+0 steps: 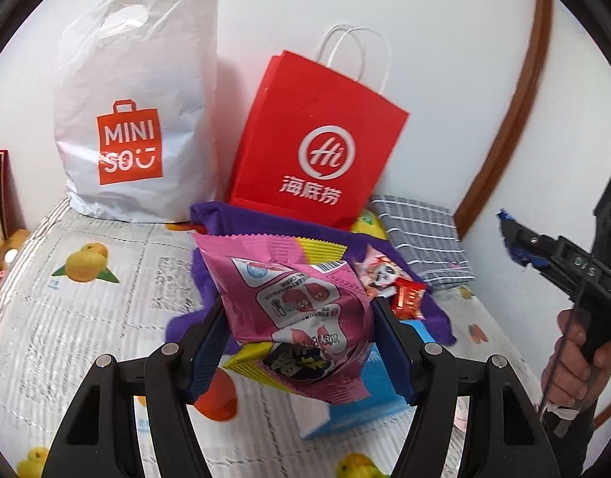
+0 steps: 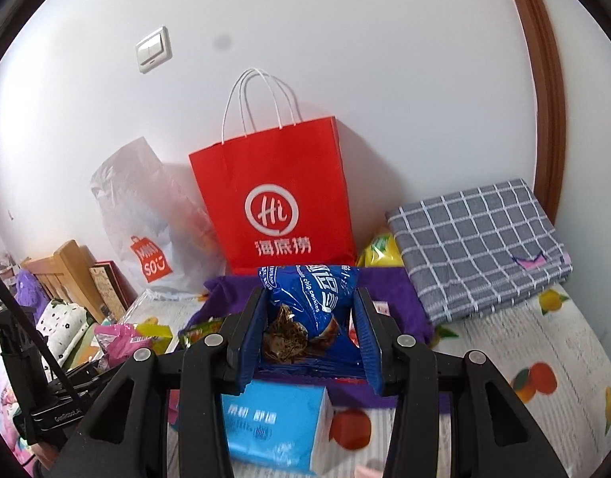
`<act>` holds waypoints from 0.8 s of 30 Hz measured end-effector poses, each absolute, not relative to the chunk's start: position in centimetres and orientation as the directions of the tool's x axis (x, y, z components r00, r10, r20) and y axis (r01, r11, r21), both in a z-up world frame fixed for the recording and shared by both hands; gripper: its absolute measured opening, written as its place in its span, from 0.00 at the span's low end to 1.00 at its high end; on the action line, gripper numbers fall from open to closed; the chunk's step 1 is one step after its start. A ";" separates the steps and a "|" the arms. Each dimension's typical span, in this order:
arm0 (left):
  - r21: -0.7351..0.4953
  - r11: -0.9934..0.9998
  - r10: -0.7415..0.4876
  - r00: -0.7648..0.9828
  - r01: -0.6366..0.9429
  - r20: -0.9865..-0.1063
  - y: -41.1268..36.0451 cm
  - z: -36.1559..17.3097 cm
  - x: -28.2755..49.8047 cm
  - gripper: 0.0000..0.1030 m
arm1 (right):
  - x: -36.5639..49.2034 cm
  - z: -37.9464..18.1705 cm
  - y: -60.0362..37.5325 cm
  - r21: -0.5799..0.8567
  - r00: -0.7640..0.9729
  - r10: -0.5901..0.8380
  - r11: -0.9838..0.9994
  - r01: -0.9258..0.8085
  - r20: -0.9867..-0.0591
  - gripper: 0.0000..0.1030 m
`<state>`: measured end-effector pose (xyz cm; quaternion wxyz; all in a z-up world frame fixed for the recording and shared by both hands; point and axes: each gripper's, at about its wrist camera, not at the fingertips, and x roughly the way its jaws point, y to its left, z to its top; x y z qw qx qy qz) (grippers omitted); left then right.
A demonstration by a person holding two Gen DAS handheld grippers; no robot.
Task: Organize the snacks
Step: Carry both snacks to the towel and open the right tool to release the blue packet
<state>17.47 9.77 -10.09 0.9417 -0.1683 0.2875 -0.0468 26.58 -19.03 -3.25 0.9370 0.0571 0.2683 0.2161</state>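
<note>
My left gripper (image 1: 295,330) is shut on a pink snack bag (image 1: 301,310), lifted above the bed. My right gripper (image 2: 309,326) is shut on a blue chocolate chip cookie bag (image 2: 313,302), also lifted; the right gripper (image 1: 544,255) and the hand holding it show at the right edge of the left wrist view. A red paper bag (image 1: 317,139) (image 2: 277,203) with white handles leans on the wall straight ahead. Left of it stands a white plastic shopping bag (image 1: 138,119) (image 2: 146,219). More small snacks (image 1: 393,283) lie on a purple cloth (image 1: 233,215) (image 2: 389,290) below.
A light blue tissue box (image 2: 273,422) (image 1: 357,406) lies on the fruit-print bedspread (image 1: 86,318) under the grippers. A folded grey checked cloth (image 2: 480,235) (image 1: 421,239) sits at the right by the wall. A wooden headboard (image 2: 62,271) and clutter stand at the left.
</note>
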 end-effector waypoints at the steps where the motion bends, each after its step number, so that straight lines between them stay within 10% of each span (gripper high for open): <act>1: -0.345 0.939 -0.181 0.829 -0.015 -0.529 9.9 -9.9 17.8 0.65 | 27.0 -3.1 -19.0 0.224 0.763 0.439 0.899 -0.377 -0.474 0.42; 24: -0.404 0.913 -0.193 0.817 -0.054 -0.543 10.9 -10.5 21.0 0.65 | 35.6 -14.4 -15.5 0.304 0.538 0.482 0.870 -0.388 -0.692 0.43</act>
